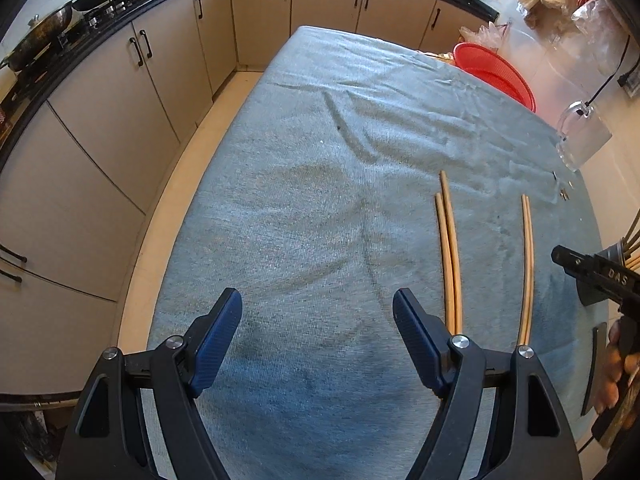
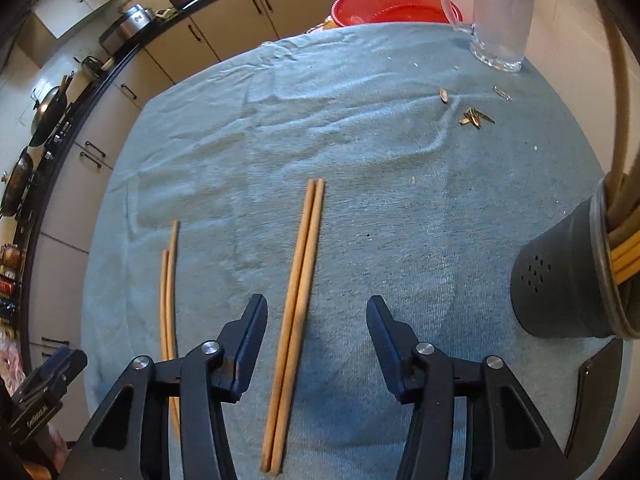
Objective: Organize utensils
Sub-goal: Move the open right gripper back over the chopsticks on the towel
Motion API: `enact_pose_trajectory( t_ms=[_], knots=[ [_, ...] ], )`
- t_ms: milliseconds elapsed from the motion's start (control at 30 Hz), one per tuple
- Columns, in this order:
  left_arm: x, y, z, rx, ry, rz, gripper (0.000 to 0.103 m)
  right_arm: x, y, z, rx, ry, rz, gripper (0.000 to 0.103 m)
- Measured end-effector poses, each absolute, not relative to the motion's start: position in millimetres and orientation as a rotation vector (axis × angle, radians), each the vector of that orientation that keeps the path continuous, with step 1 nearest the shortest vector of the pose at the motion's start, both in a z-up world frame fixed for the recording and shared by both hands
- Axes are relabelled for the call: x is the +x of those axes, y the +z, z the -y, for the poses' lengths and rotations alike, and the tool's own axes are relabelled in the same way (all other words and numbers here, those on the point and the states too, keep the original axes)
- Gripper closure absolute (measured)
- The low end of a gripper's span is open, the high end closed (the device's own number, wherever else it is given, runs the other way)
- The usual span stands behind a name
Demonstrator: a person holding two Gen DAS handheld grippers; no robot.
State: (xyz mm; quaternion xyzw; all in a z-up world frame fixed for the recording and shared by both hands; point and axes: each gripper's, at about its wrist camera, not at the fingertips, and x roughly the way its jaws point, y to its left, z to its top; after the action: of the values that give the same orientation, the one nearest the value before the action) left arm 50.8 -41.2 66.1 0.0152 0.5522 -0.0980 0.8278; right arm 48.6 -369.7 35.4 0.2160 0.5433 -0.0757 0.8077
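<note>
Two pairs of long, pale wooden chopsticks (image 2: 297, 320) lie flat on the blue-cloth desk (image 2: 360, 200). The right gripper (image 2: 316, 344) and left gripper (image 1: 318, 336) both stand apart, holding nothing.

Only "DAS" reads, in pale letters on the right claw (image 1: 592, 276) body's black top.

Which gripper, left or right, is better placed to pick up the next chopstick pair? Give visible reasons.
Right. The right gripper is open with the nearer chopstick pair lying between its fingers, and the utensil holder stands on its side. The left gripper is open over bare cloth.
</note>
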Motion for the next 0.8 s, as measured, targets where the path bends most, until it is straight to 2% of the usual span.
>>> enact_pose_trajectory(
  t_ms=[233, 433, 800],
  knots=[
    [53.3, 62.2, 41.0, 0.044, -0.218, -1.176, 0.026, 58.2, 21.9, 371.3, 0.459, -0.16, -1.191, 0.058],
    [54.3, 59.3, 41.2, 0.049, -0.215, -1.179, 0.026, 67.9, 11.5, 367.0, 0.417, -0.167, -1.222, 0.074],
    [58.0, 59.3, 48.8, 0.055, -0.226, -1.179, 0.026, 81.8, 7.1, 364.2, 0.351, -0.161, -1.254, 0.075]
  ],
)
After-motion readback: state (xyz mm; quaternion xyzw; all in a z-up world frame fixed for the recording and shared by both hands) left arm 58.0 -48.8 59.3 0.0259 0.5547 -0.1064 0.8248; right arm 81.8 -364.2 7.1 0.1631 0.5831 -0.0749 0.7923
